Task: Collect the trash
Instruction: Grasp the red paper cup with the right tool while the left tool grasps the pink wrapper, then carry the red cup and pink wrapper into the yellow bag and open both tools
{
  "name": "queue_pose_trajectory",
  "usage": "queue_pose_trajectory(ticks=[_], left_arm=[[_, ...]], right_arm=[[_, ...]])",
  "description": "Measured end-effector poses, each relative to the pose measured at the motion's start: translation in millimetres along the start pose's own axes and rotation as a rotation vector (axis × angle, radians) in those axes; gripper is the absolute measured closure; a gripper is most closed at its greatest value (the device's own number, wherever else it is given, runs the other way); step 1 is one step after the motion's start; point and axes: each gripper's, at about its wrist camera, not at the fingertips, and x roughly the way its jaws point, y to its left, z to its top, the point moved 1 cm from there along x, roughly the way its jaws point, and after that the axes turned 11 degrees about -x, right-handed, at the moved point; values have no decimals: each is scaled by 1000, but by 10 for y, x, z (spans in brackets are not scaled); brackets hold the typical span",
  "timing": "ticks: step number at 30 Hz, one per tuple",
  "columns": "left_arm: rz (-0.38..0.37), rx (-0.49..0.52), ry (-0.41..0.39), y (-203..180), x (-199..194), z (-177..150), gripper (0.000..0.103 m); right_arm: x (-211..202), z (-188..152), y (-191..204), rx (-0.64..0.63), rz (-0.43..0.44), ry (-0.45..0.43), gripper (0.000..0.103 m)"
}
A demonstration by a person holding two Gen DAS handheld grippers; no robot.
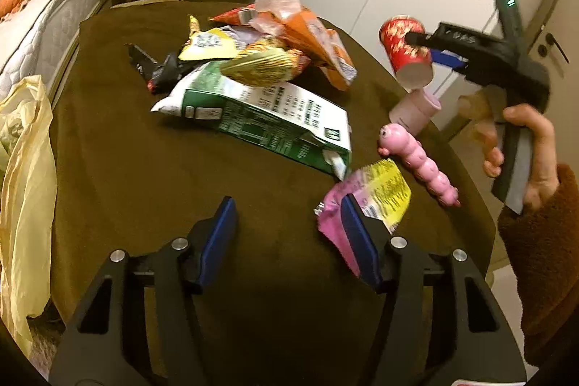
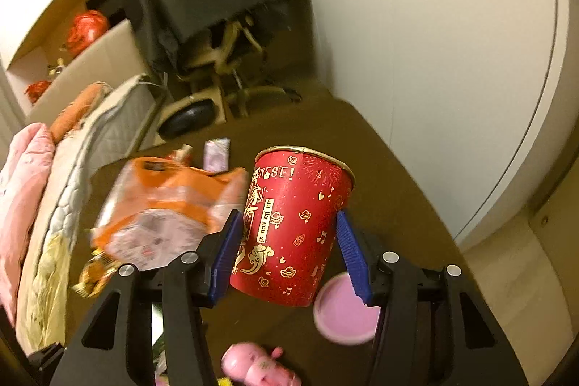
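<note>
1. A pale yellow plastic bag point(image 1: 25, 169) hangs off the left edge of a table covered in a brown cloth point(image 1: 144, 205).
2. The left gripper point(image 1: 289, 223) hovers over the near edge of the table, blue pads spread apart with nothing between them. Its right pad sits in front of a pink and yellow wrapper point(image 1: 376, 194) lying flat near the table's right edge.
3. Toward the table's middle lies a green and white carton point(image 1: 253, 118) on its side, with a heap of crumpled snack bags point(image 1: 289, 38) behind it, toward the far edge.
4. Near the right edge lie a pink caterpillar toy point(image 1: 419, 165) and, just beyond it, a small pink tub point(image 1: 412, 111).
5. The right gripper point(image 2: 286, 241), held by a hand point(image 1: 532, 147) in a brown fuzzy sleeve, pinches a red paper cup point(image 2: 293, 227) by its sides. The cup is lifted clear above the table's right edge, tilted, over the pink tub.
</note>
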Motion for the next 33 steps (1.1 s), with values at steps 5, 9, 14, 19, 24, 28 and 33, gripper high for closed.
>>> queue_pose_trajectory(ticks=[5, 9, 14, 19, 24, 28, 33], left_arm=[[18, 16, 14, -70, 69, -44, 46], [44, 52, 26, -157, 162, -63, 54], [22, 59, 96, -267, 307, -131, 85], [28, 53, 30, -299, 100, -154, 95], [51, 59, -57, -262, -232, -138, 96], [50, 35, -107, -153, -520, -128, 96], [62, 3, -173, 62, -893, -71, 96]], right_arm=[[-428, -256, 118, -52, 0, -39, 53], [-609, -516, 151, -71, -32, -41, 53], [-754, -796, 139, -64, -48, -25, 53], [-829, -846, 176, -75, -46, -22, 53], [-919, -862, 284, -84, -32, -42, 53], [-958, -828, 436, -98, -10, -54, 53], [-1024, -717, 717, -137, 24, -84, 53]])
